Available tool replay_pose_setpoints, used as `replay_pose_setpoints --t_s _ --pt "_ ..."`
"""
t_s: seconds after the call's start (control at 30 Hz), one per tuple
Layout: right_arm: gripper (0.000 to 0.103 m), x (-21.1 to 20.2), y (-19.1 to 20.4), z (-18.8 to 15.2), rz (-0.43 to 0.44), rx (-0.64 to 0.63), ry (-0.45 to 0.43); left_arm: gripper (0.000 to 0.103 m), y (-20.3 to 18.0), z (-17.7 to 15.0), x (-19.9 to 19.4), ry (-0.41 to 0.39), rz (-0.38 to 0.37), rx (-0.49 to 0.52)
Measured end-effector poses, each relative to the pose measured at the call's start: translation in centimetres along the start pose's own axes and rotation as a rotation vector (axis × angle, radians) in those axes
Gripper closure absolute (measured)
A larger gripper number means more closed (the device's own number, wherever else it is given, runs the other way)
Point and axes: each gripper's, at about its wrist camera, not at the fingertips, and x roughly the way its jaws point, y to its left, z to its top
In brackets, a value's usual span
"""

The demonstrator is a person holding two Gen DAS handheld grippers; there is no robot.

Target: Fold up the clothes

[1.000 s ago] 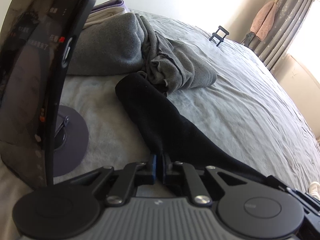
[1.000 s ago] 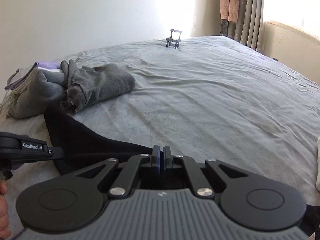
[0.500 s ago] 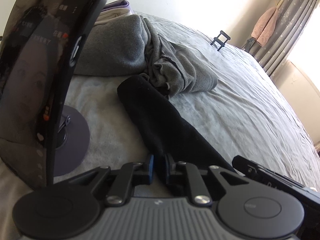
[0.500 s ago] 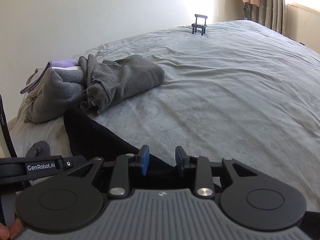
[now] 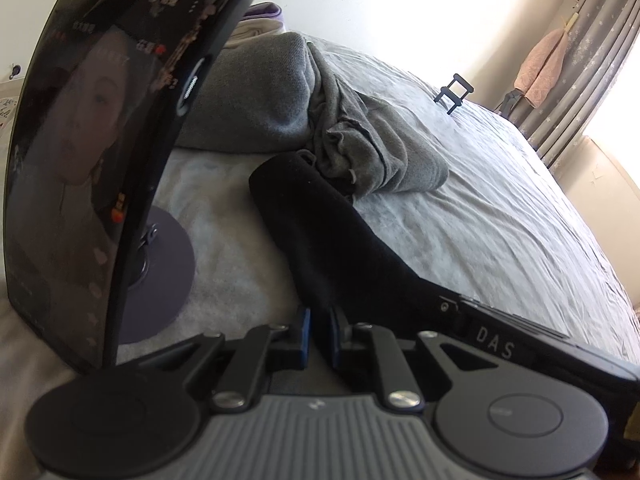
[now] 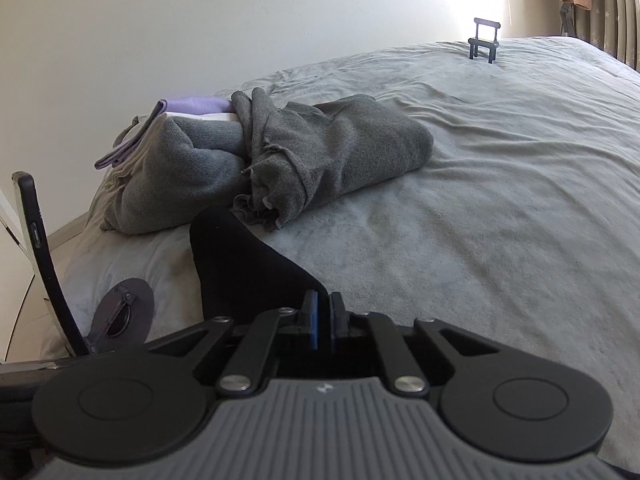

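Far left: phone [image 5: 100, 152] upright on round-based stand [image 5: 160, 272], close beside the work area. Left gripper [image 5: 318, 322] nearly closed, fabric of black garment [image 5: 320, 232] between the pads, apparently pinched. Black garment lying as a long narrow band on the bed [image 5: 520, 220], far end touching the gray pile. Behind it, folded gray sweater [image 6: 180, 168] with purple and white pieces stacked on top; loose gray garment [image 6: 340, 152] bunched, unfolded. Right gripper [image 6: 323, 322] nearly closed, slim gap between pads, at the black garment's edge; grip uncertain. Judged midway: band needing further folds, bunched gray piece left. Right of pile: broad open bedsheet, only small black stand [image 6: 484, 44] far off.
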Motion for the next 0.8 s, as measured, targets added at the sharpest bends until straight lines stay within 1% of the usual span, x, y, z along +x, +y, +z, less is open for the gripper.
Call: replay_pose_setpoints --t_s 0.07,0.2,0.33,0.43,0.6,0.8 --pt "0.096 -0.6 0.3 -0.2 0.017 -0.01 -0.015 0.091 0.2 0.1 0.0 0.002 -0.005 -0.014" --pt "0.096 -2.3 1.0 -1.0 0.023 -0.041 -0.035 0.091 0.4 0.1 0.0 0.002 -0.01 -0.03" --pt "0.096 -2.7 1.8 -2.2 0.02 -0.083 -0.011 0.091 0.6 0.1 -0.3 0.002 -0.009 -0.046" --pt "0.097 -2.3 2.0 -3.1 0.019 -0.095 0.011 0.091 1.0 0.0 -0.8 -0.003 -0.012 -0.081" --pt "0.096 -2.0 2.1 -3.8 0.029 -0.088 0.016 0.084 1.4 0.2 -1.5 -0.02 -0.043 -0.112" --pt "0.095 -2.4 3.0 -4.2 0.036 -0.13 0.016 0.08 1.0 0.2 -0.7 0.001 -0.086 -0.103"
